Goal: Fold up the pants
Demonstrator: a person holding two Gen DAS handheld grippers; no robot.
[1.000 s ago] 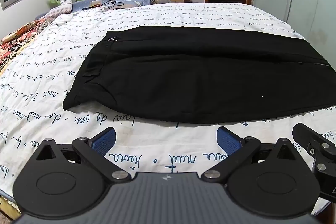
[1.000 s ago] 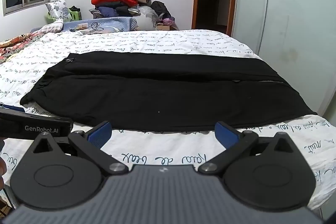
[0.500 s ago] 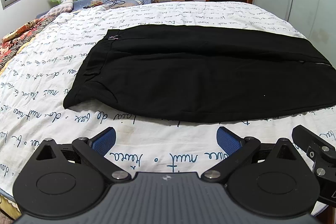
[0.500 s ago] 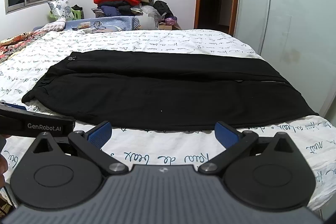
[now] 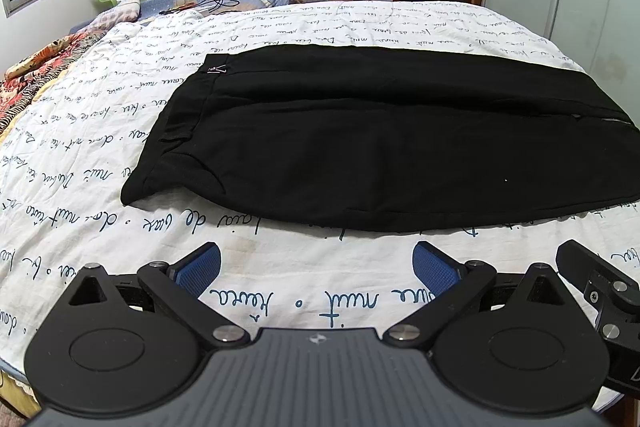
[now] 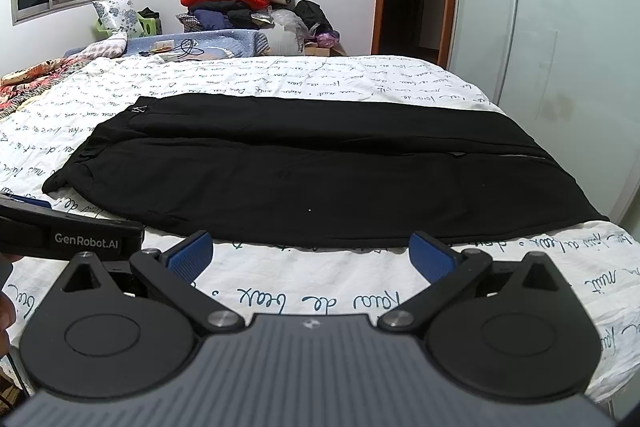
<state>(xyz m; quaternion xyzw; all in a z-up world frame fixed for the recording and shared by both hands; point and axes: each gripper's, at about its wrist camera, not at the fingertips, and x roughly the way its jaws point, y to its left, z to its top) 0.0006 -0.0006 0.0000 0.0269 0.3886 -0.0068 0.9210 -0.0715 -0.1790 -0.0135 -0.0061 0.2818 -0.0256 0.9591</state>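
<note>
Left wrist view shows the left gripper [image 5: 316, 265] with jaws spread wide and empty above the white script-printed bedsheet [image 5: 280, 291], the black pants [image 5: 380, 155] lying flat just ahead of the blue fingertips [image 5: 200, 265], waistband ahead and to the left (a small tag shows there). In the right wrist view the right gripper [image 6: 312, 253] is likewise released and empty, its tips close to the near edge of the pants [image 6: 312, 171]. A pile of clothes [image 6: 236, 1] sits far beyond.

Bare bedspread [image 5: 312, 259] lies clear between both grippers and the pants [image 5: 380, 147].
</note>
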